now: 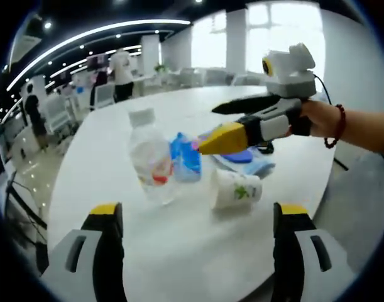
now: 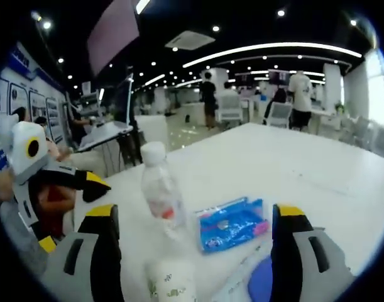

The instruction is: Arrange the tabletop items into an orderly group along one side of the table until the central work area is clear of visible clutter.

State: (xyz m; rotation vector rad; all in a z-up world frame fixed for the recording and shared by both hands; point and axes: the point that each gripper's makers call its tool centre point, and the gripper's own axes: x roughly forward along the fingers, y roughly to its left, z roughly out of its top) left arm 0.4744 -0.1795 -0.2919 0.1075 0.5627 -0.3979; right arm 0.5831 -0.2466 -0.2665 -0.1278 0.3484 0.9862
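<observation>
So the clutter sits in one loose clump on the white table [image 1: 198, 251], toward its near edge rather than spread out, which makes sense if the plan is to tidy it into a row along one side. A clear plastic bottle [image 1: 151, 157] stands upright, a blue packet [image 1: 185, 157] lies flat just beside it, and a paper cup [image 1: 235, 189] lies tipped on its side in front, so that one probably wants standing up first. Behind the packet there's a blue cloth-like thing [image 1: 248, 160]; can't tell exactly what it is.

Left gripper [image 1: 195, 220] hangs back with its jaws spread wide and nothing between them, lined up on the clump. Right gripper [image 1: 226, 126] reaches in over the packet, jaws parted and empty too, looking like it's picking what to grab. In the right gripper view the bottle and packet fall between its jaws.
</observation>
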